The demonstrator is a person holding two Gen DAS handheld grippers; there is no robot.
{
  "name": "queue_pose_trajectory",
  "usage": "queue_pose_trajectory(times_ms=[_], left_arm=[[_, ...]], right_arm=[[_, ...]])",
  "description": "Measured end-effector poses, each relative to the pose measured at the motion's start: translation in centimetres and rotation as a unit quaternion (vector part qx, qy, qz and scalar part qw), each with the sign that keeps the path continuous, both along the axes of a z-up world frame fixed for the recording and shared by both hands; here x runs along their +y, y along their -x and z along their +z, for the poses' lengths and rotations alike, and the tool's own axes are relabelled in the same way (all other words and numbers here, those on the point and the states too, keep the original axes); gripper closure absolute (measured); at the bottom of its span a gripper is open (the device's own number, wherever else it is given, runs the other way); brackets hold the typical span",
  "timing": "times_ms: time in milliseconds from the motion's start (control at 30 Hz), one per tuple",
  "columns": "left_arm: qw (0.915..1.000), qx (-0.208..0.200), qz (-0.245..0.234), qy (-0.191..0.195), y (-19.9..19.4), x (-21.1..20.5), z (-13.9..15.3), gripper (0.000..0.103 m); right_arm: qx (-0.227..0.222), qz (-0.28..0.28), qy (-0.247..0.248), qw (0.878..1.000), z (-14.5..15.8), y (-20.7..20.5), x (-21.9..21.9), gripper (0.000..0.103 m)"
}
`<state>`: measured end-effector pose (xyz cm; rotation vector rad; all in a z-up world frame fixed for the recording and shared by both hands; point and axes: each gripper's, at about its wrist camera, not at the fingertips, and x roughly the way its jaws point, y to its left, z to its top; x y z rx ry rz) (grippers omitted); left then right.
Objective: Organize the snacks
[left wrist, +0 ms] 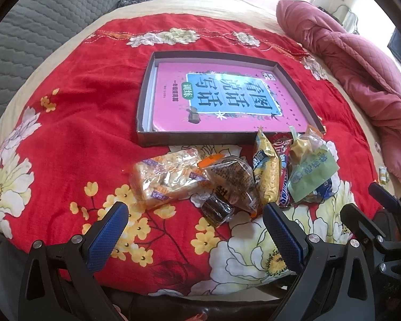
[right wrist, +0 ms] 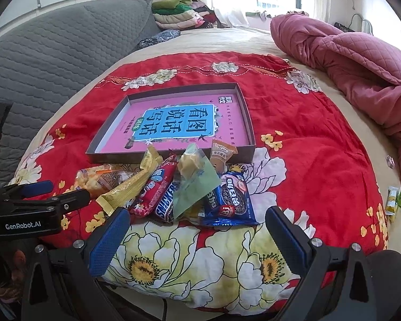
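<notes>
On the bed, over a red blanket (left wrist: 74,123) with printed flowers, the snacks (left wrist: 227,176) lie in a loose pile just near a shallow dark box (left wrist: 144,112). Inside the box lies a pink book (left wrist: 222,99) with a blue label.

Only the left wrist view shows clearly the clear-wrapped pastry (left wrist: 165,179) at the left end and a small dark wrapped piece (left wrist: 216,208). Only the right wrist view shows the blue cookie packet (right wrist: 232,200), the Snickers bar (right wrist: 168,200) and two small candies (right wrist: 394,199) far right, well apart from the pile.

The wrappers are glossy and crinkled; a pale green packet (right wrist: 195,187) lies on top.

The left claw (left wrist: 197,227) and the right claw (right wrist: 196,230) are both wide apart, holding nothing, near the pile. A quilted pink cover (right wrist: 347,61) lies at the far right.
</notes>
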<state>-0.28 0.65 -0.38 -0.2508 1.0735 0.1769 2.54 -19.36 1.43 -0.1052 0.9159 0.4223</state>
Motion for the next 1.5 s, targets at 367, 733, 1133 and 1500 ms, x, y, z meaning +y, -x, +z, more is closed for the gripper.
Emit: queue_pose_trajectory(times_ms=[367, 733, 1133, 1500], left_arm=[[0.9996, 0.010, 0.022, 0.012, 0.3, 2.1, -0.4, 0.003], [0.9985, 0.022, 0.049, 0.013, 0.0, 5.3, -1.5, 0.003], [0.9983, 0.016, -0.047, -0.030, -1.9, 5.2, -2.7, 0.003], [0.9951, 0.022, -0.091, -0.031, -3.6, 5.7, -4.6, 0.003]], right_arm=[[0.010, -0.006, -0.019, 1.000, -0.1, -0.5, -0.7, 0.001], [0.012, -0.012, -0.036, 0.999, -0.3, -1.2, -1.2, 0.001], [0.007, -0.019, -0.048, 0.999, -0.6, -2.1, -1.8, 0.001], [0.010, -0.030, -0.041, 0.999, -1.4, -3.4, -2.1, 0.001]])
